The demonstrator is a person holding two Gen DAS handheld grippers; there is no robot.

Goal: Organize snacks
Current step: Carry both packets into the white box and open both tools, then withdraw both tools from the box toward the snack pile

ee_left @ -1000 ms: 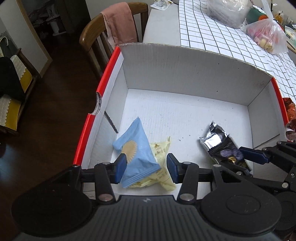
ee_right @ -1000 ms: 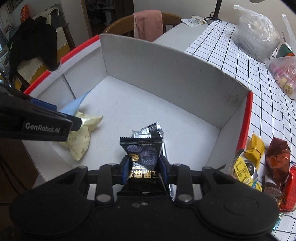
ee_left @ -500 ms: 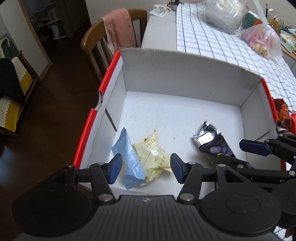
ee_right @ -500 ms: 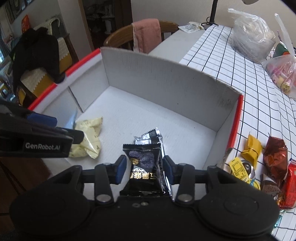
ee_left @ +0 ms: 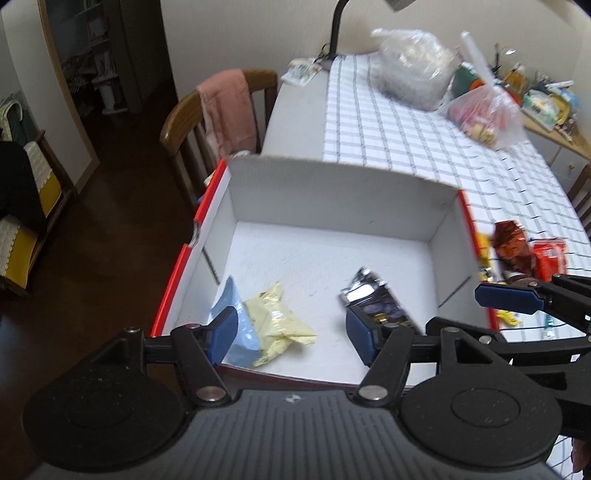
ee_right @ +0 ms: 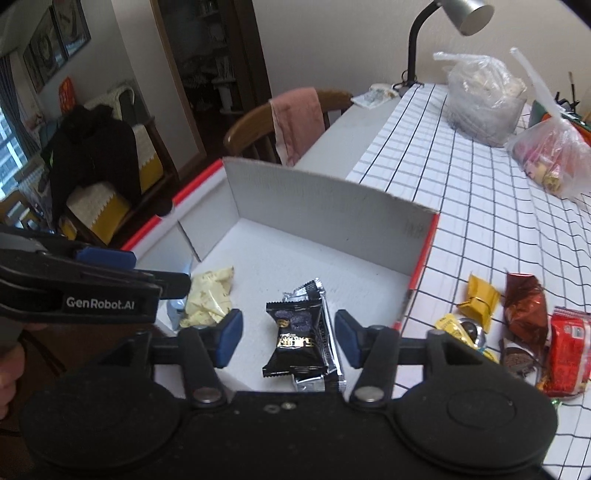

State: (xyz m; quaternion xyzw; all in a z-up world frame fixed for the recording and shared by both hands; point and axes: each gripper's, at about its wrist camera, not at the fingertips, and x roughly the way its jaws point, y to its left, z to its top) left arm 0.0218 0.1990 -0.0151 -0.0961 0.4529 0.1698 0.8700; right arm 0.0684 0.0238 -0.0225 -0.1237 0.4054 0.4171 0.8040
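Snacks, current holding: four packets lie inside the white cardboard box (ee_left: 332, 192), more lie loose beside it.

Your right gripper (ee_right: 288, 338): fingers spread wide, gripping nothing. It hangs over the box's near edge. Directly between its blue pads (ee_right: 229, 338), on the box floor, sits the black snack packet (ee_right: 295, 332), lying on top of a silver-ended dark packet (ee_right: 321, 317); neither pad touches either one.

Your left gripper (ee_left: 291, 334): also spread wide and empty-handed, poised over the box's near-left corner. Beneath it on the box floor lies the pale yellow packet (ee_left: 277, 317), overlapping the light blue packet (ee_left: 236, 321), which sits against the left wall of the box. Whether the left pad touches the blue packet you cannot tell from either view.

Box: white inside, red outer edge (ee_left: 173, 284), open top, resting at the table's near corner.

Outside the box, to its right, on the checked tablecloth (ee_right: 461, 184): a small gold packet (ee_right: 480, 299), a brown foil packet (ee_right: 524, 302), a red packet (ee_right: 565, 354), a yellow wrapper (ee_right: 450, 325) and a dark round-faced piece (ee_right: 517, 360), all clustered close together.

Beyond the box, further along the table: a clear plastic bag (ee_right: 484, 96), a second bag with pink contents (ee_right: 554, 151), and a desk lamp (ee_right: 469, 14).

Left of the box, off the table: a wooden chair (ee_left: 184, 122) with a pink cloth (ee_left: 229, 107) draped over its back.
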